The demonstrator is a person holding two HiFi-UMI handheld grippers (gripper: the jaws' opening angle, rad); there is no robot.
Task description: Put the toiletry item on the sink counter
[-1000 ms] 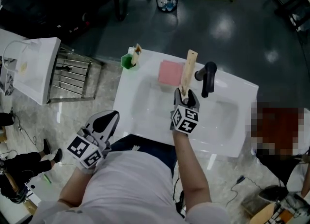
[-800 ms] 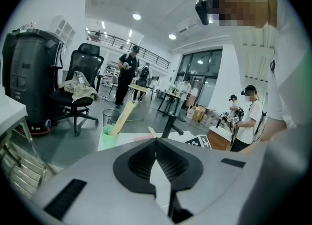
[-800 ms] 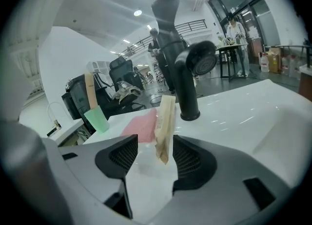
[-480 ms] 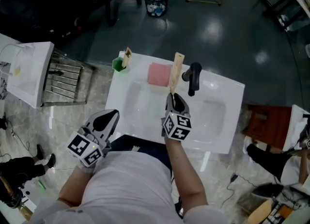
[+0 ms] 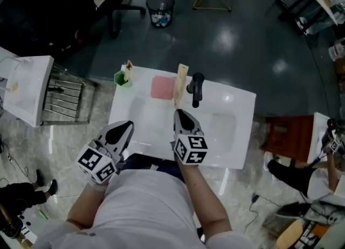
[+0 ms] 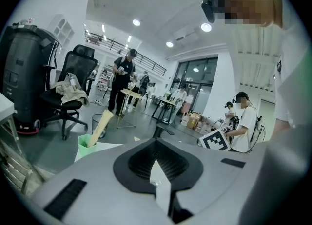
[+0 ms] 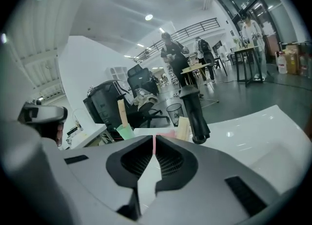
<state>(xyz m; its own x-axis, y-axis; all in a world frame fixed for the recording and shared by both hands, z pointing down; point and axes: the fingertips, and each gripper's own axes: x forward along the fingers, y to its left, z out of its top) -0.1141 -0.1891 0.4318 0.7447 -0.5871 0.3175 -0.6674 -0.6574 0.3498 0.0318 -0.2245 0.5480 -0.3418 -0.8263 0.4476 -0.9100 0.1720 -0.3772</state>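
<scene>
Beige toiletry item [image 5: 180,83] rests near sink counter [image 5: 237,135] back edge beside faucet [image 5: 197,87], apparently placed. Right gripper [image 5: 179,113] jaws together, empty; left gripper [image 5: 128,126] likewise, idle at front edge.

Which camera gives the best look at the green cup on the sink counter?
Left gripper view: the green cup appears largest there, side-on, a beige stick standing in it. The head view shows it tiny from above at the far left corner of the counter; the right gripper view shows it small and farther off.
</scene>
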